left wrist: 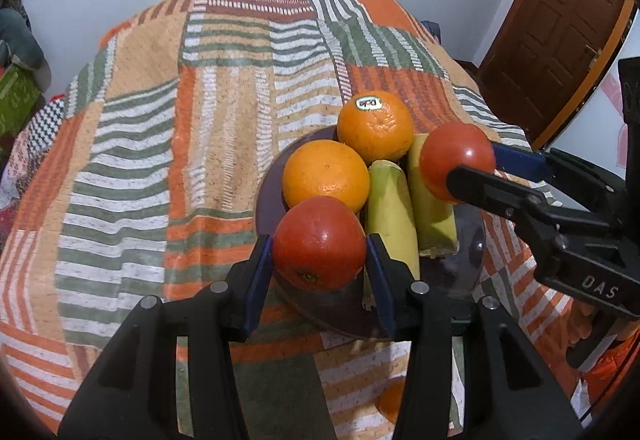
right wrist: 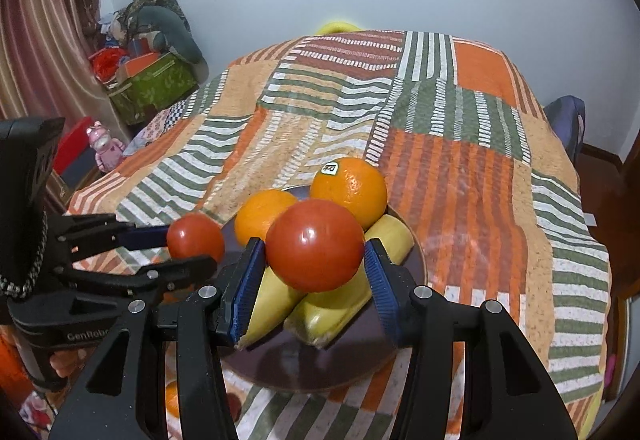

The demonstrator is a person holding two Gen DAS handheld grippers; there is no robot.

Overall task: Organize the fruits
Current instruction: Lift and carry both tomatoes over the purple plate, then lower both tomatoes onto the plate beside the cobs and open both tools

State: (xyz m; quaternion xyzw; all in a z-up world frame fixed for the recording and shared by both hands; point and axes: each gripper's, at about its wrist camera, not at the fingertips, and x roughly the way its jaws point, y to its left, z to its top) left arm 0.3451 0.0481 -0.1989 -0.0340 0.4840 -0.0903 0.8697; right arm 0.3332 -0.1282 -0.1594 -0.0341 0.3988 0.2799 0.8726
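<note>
A dark plate (left wrist: 344, 314) (right wrist: 372, 356) on the patchwork cloth holds two oranges (left wrist: 326, 175) (left wrist: 375, 125) and two yellow-green banana pieces (left wrist: 390, 211) (left wrist: 434, 217). My left gripper (left wrist: 319, 258) is shut on a red tomato (left wrist: 318, 242) at the plate's near-left rim; it also shows in the right wrist view (right wrist: 195, 240). My right gripper (right wrist: 316, 272) is shut on a second red tomato (right wrist: 315, 244) just above the banana pieces (right wrist: 336, 306); in the left wrist view that tomato (left wrist: 456, 159) hangs over the plate's right side.
The table under the orange, green and white patchwork cloth (left wrist: 180, 143) drops off on all sides. A wooden door (left wrist: 560, 19) stands right. Boxes and cushions (right wrist: 156, 79) and a pink toy (right wrist: 106, 149) sit to the left. A chair back (right wrist: 568, 123) is far right.
</note>
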